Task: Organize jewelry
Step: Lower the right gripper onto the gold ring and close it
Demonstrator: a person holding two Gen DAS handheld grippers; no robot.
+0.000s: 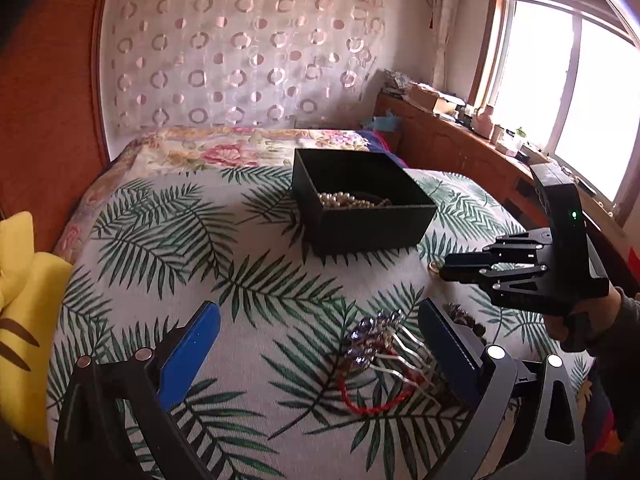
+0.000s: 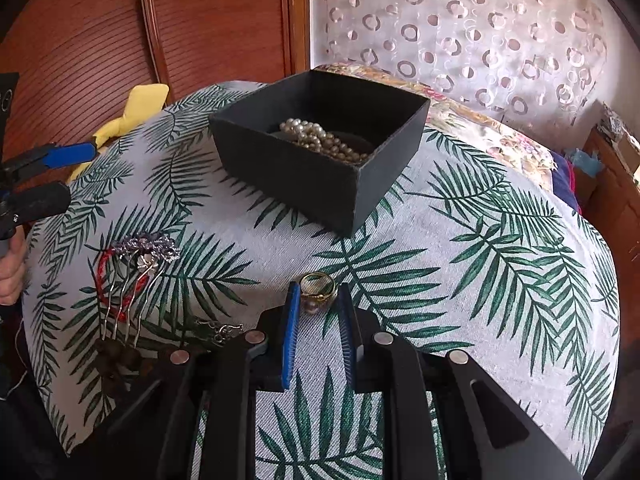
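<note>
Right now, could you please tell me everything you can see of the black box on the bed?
The black box is square, open-topped and lidless, matte, cardboard by the look of it. It sits flat on the palm-leaf bedspread, one corner toward the right gripper. Inside lies a heap of pearl beads on a dark lining. Neither gripper touches it; the gold ring lies apart from it.

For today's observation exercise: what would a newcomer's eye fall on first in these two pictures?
Probably the black box mid-bed on the palm-leaf bedspread, a pearl necklace heaped inside. Next, the gold ring between the right gripper fingers, and the purple-beaded hair comb lying over a red bracelet by the left gripper.
</note>
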